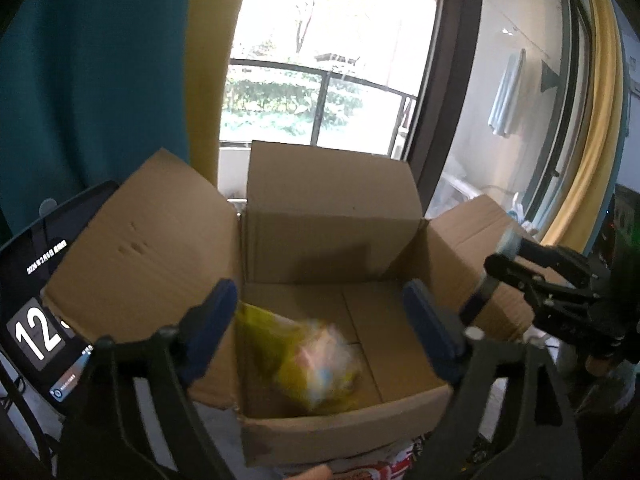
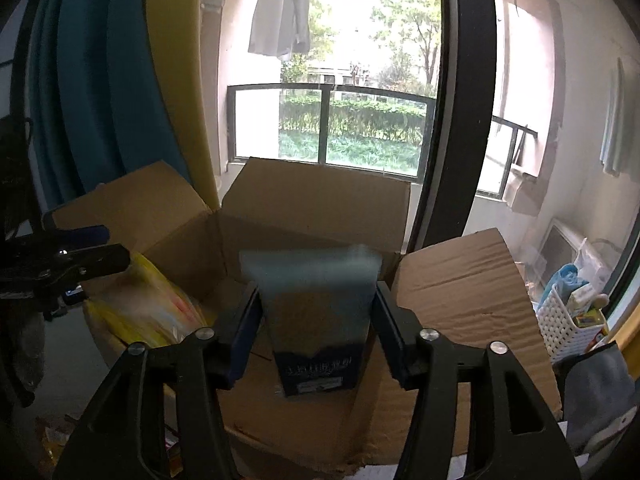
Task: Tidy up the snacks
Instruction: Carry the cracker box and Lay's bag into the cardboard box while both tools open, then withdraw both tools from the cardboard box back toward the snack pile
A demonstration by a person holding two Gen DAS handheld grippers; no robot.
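By the left flap of the box (image 1: 132, 240) a tablet (image 1: 36, 320) leaned with its clock lit. The left gripper (image 1: 320, 332) hung over the box's near left corner, its jaws wide apart and holding nothing; the yellow bag (image 1: 304, 364) lay blurred just below and between them, on the box floor, clear of both pads. It looked a light, crinkly, air-filled thing, soft and easily crushed, so I judged it best taken by its crimped end or lightly across the middle. Further right, the right gripper (image 2: 318, 324) reached over the near wall with a dark blue carton (image 2: 316, 320) between its jaws. The carton was smeared with motion and seemed to sit loose there, a sliver of gap showing at the pads, so I took the jaws as parted rather than clamped on it, though the blur left some doubt. It seemed stiff and flat-sided, fairly light, easy to pinch across its narrow faces. Beyond the right flap stood a white basket (image 2: 560, 328) with more packets.
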